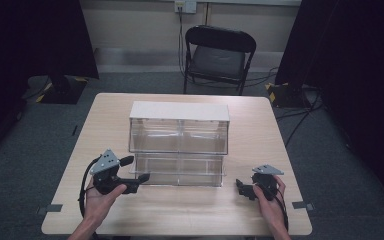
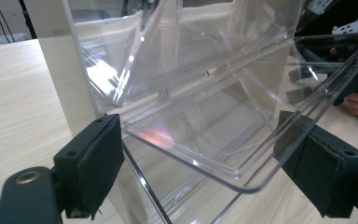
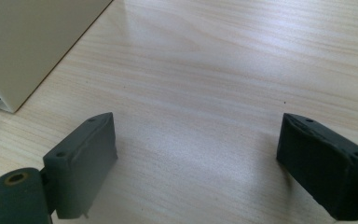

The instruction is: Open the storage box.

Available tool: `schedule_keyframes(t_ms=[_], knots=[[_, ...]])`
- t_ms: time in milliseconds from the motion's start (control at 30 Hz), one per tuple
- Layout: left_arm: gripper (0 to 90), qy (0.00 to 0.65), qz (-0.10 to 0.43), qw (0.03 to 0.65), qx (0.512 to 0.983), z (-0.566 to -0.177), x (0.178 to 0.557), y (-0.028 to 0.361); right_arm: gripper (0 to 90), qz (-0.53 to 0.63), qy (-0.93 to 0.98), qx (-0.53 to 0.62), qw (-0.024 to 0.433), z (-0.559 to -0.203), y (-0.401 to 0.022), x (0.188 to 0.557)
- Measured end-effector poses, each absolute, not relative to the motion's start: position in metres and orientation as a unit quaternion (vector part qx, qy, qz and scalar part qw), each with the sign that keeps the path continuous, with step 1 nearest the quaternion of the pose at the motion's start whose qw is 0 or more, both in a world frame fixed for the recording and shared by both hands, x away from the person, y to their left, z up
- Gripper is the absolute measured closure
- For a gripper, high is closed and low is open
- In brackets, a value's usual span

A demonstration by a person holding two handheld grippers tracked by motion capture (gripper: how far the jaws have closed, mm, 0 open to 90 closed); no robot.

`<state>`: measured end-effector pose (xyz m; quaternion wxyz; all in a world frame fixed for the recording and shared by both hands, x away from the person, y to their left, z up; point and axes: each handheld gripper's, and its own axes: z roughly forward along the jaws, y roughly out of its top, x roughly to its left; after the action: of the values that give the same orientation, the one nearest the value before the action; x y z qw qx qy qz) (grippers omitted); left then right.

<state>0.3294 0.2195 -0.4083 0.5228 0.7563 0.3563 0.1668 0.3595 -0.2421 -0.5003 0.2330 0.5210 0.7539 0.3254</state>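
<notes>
The rectangular light-wood-grain table (image 1: 260,150) was pale beige; the two-tier clear plastic bin organiser (image 1: 179,145) was colourless with a white top; the black metal folding chair (image 1: 219,52) was uniformly dark; both grippers' pads (image 3: 86,156) were matt black.

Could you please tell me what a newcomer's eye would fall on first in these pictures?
Most likely the clear plastic organiser with a white top, standing mid-table. The left gripper sits at its lower left front corner, and in the left gripper view the tilted clear bin lies between the pads. The right gripper stands open over bare tabletop, to the organiser's right.
</notes>
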Motion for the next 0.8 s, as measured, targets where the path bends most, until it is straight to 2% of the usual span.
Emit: schedule_keyframes(t_ms=[800], knots=[[15.1, 0.373, 0.168, 0.536, 0.739, -0.394, 0.350, 0.221, 11.3, 0.325, 0.754, 0.521, 0.233, -0.500, -0.242, 0.360]])
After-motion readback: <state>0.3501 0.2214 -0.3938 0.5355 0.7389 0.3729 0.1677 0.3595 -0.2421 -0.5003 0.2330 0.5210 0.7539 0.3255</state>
